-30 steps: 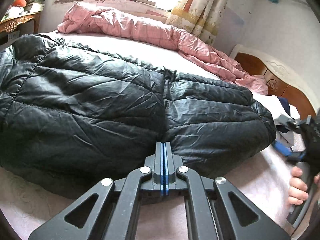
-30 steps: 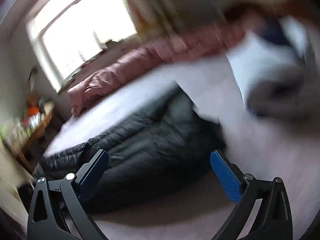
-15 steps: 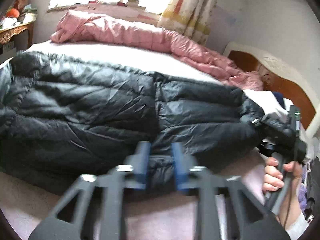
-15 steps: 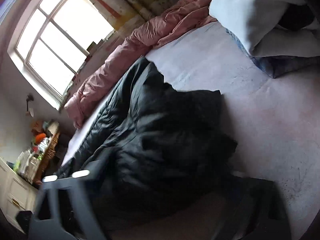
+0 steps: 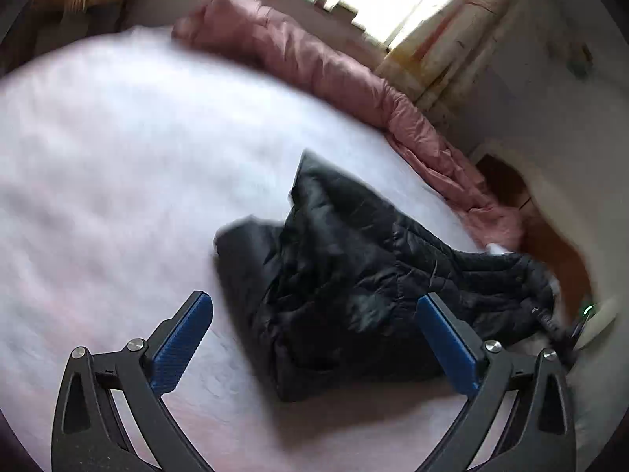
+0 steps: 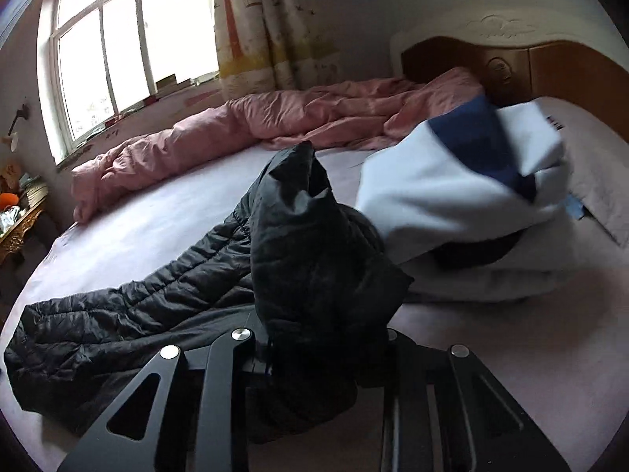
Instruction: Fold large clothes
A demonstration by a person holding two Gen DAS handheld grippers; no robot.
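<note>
Left gripper (image 5: 314, 354): jaws opening, spread wide, nothing between them, clear of the black puffer jacket (image 5: 354, 275), which lies bunched mid-bed. Right gripper (image 6: 314, 358): jaws closing on a raised bunch of the jacket; fabric fills the gap and pads are hidden, so we read it as gripped. We judge we're mid-fold, one end lifted to carry over. Next: the left needs a fresh hold on the far hem. Surface: pale pink bed sheet (image 5: 98, 157), pink duvet (image 6: 236, 126) by the window (image 6: 118, 39), white-and-navy garment pile (image 6: 464, 181) near the wooden headboard (image 6: 550, 67).
</note>
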